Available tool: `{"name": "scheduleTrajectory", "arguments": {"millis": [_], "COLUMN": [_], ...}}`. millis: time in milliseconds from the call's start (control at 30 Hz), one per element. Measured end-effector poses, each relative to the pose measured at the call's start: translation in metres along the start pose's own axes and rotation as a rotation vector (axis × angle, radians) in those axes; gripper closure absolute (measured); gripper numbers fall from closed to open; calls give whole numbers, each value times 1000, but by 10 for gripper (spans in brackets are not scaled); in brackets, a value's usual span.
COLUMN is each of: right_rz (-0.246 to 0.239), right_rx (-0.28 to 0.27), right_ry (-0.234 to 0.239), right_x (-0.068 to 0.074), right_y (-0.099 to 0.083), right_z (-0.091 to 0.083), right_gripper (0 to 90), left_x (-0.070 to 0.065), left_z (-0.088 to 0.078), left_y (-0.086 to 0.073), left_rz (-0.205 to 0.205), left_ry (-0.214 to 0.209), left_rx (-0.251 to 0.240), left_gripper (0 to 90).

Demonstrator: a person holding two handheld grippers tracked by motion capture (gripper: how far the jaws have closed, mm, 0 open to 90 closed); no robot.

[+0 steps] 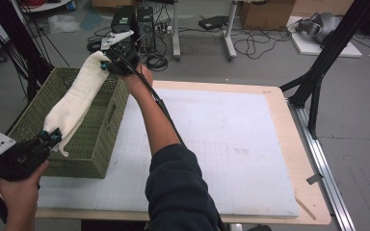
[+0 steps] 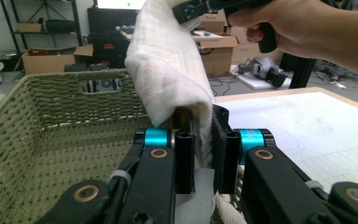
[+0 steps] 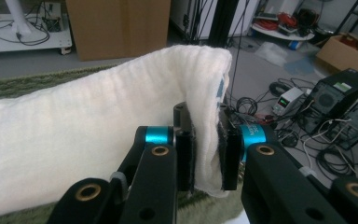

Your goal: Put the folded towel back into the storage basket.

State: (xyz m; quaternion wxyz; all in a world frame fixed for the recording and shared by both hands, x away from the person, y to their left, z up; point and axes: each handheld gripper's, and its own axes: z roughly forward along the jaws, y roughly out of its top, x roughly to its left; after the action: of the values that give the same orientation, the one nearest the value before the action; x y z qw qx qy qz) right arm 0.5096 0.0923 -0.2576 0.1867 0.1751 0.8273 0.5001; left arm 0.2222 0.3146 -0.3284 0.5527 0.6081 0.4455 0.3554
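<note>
A cream-white towel (image 1: 77, 101) hangs stretched above the green woven basket (image 1: 103, 137) at the table's left. My left gripper (image 1: 53, 138) is shut on its near end, low at the basket's front corner. My right gripper (image 1: 107, 65) is shut on the far end, held high past the basket's back rim. In the left gripper view the towel (image 2: 168, 65) rises from my left gripper (image 2: 203, 154) toward the other hand's gripper (image 2: 200, 10). In the right gripper view the towel (image 3: 88, 126) folds over my right gripper (image 3: 206, 156) and runs off to the left.
The basket stands on a white gridded mat (image 1: 221, 139) that covers the wooden table (image 1: 289, 144). A person's sleeved right arm (image 1: 173, 178) reaches across the mat. Computer towers (image 1: 135, 24), cables and boxes lie on the floor beyond the table.
</note>
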Motion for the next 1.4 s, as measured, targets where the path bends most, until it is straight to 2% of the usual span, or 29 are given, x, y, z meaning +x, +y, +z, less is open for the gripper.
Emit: {"name": "scheduleTrajectory", "arguments": {"millis": [300, 367, 400, 433, 467, 533, 600, 700, 833, 933, 1033, 1200, 1400], "right_rz": [2, 8, 11, 27, 59, 98, 90, 94, 101, 103, 99, 108, 116], "right_rx": [29, 28, 29, 33, 22, 9, 1, 0, -17, -25, -9, -9, -6], "right_ry": [9, -4, -10, -34, -46, -24, -4, 10, 8, 9, 7, 6, 0], "right_x": [12, 14, 15, 17, 18, 20, 23, 24, 21, 17, 12, 4, -2], "right_y": [2, 0, -2, -6, -9, -15, -18, -22, -28, -34, -43, -55, -64], "right_z": [45, 54, 58, 64, 69, 74, 74, 67, 49, 33, 17, -10, -35], "right_gripper": [810, 804, 778, 651, 475, 389, 368, 350, 325, 305, 269, 194, 172], "left_x": [13, 17, 20, 22, 23, 26, 27, 27, 23, 21, 18, 13, 9], "left_z": [-3, -2, -1, -1, -2, -3, -4, -3, 3, 5, 7, 9, 14], "left_y": [-3, -4, -5, -5, -4, -4, -4, -5, -6, -7, -6, -5, -5], "left_rz": [-39, -59, -82, -92, -105, -117, -124, -127, -104, -124, -126, -104, -90], "left_ry": [17, 16, 17, 21, 24, 18, 24, 17, -9, -28, -21, -56, -97], "left_rx": [7, 19, 21, 21, 20, 16, 9, 18, 54, 65, 73, 61, 47], "left_gripper": [794, 704, 638, 552, 476, 450, 386, 345, 290, 262, 180, 180, 193]}}
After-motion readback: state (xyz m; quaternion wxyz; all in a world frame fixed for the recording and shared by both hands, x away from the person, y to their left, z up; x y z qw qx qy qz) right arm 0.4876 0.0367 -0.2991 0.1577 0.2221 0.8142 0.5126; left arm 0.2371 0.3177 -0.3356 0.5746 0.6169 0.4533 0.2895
